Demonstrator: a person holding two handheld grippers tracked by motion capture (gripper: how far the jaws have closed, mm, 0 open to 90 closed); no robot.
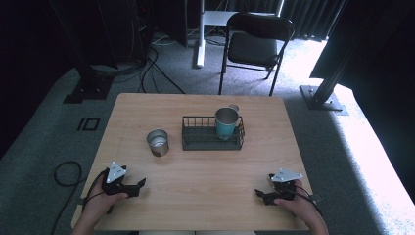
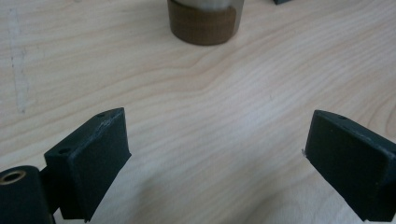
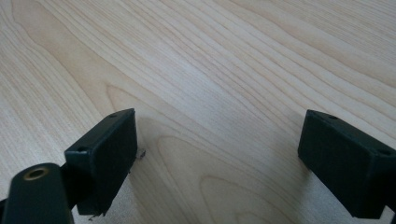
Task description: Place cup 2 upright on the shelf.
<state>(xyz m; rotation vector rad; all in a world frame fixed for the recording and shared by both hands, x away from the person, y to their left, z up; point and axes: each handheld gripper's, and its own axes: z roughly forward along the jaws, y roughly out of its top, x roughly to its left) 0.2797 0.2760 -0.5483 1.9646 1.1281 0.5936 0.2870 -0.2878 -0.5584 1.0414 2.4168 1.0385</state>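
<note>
Both tools are being rested at the near edge of the pale wooden tabletop point(image 1: 195, 166), each with jaws spread wide and nothing held between them. Starting at the left, the left tool point(image 1: 131, 188) is being pointed toward the short, shiny round metal tin point(image 1: 157, 142), which is standing upright ahead of it and slightly to its right; in the left gripper view the tin's base point(image 2: 202, 22) is seen straight ahead, well apart from the open jaws. This tool is judged the nearer. Farther right, a dark wire rectangular basket point(image 1: 195, 138) is holding an upright teal cup with a steel rim point(image 1: 226, 122) at its right end. The right tool point(image 1: 264, 194) is being kept over bare smooth woodgrain.
</note>
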